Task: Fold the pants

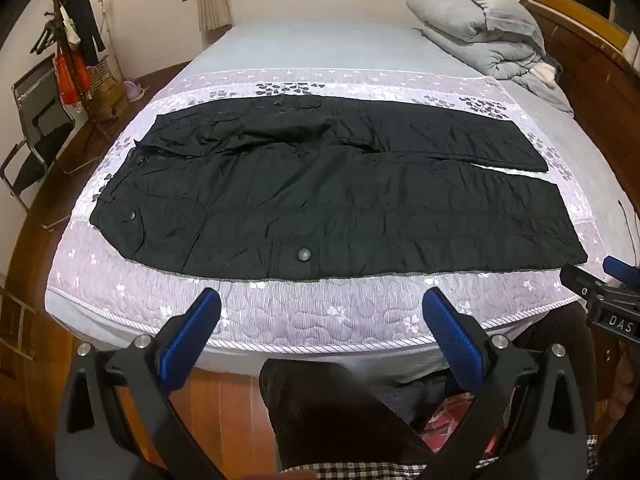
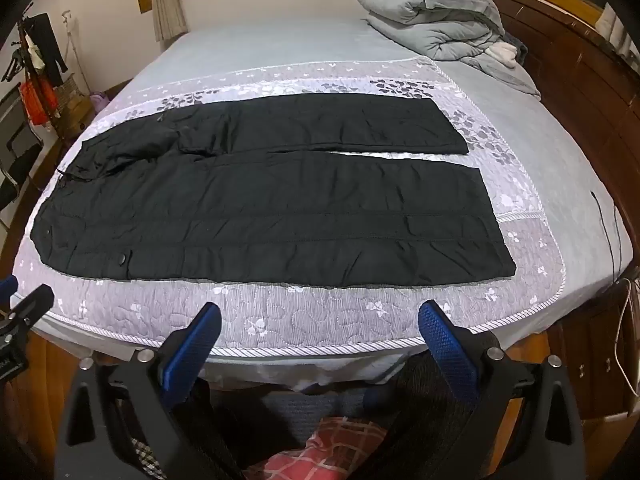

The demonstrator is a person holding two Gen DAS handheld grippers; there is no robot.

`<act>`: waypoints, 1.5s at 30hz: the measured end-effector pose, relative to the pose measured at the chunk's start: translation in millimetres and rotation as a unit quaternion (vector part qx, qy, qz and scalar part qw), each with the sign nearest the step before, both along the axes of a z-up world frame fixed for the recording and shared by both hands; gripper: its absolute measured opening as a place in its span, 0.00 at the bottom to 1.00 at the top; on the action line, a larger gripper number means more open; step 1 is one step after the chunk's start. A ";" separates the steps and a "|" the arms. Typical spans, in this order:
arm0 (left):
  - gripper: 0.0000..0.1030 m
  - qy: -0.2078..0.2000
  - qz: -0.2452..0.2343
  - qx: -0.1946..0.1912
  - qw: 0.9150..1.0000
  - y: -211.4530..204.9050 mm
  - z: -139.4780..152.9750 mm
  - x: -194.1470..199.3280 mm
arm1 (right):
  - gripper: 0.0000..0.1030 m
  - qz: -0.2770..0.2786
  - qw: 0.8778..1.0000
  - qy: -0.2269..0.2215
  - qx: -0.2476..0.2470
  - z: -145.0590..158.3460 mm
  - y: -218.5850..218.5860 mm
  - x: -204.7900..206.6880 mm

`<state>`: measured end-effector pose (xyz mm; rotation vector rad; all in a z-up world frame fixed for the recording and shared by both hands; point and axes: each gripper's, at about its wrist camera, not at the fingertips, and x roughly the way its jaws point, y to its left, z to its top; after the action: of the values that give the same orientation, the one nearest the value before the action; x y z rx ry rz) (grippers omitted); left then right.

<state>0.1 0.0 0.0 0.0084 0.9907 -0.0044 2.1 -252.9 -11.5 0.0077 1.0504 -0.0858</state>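
Black quilted pants [image 1: 336, 196] lie flat and unfolded, legs side by side, waist leftward.

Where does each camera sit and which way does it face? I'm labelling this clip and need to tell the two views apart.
Left wrist: on the left gripper, at the bed's near edge, facing the black pants; its open blue fingers, the person's leg and the right gripper at the right edge show.
Right wrist: on the right gripper, further toward the cuffs; its open fingers and the left gripper at the left edge show.
Shared: pants, quilted cover, grey duvet.
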 end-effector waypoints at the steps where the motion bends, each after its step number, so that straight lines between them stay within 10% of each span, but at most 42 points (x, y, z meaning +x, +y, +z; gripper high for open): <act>1: 0.97 -0.002 0.000 0.000 1.000 0.0 0.2 -0.1 | 0.97 0.000 1.000 -0.002 0.002 0.2 -0.1 -0.2; 45: 0.97 -0.006 0.002 -0.002 1.000 2.3 2.3 -0.3 | 0.97 -0.002 1.000 0.002 0.004 -4.0 -1.9 0.3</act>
<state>-0.2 2.4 2.2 0.0037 0.9795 -0.0034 2.4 -254.9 -15.5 0.0181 1.0548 -0.0856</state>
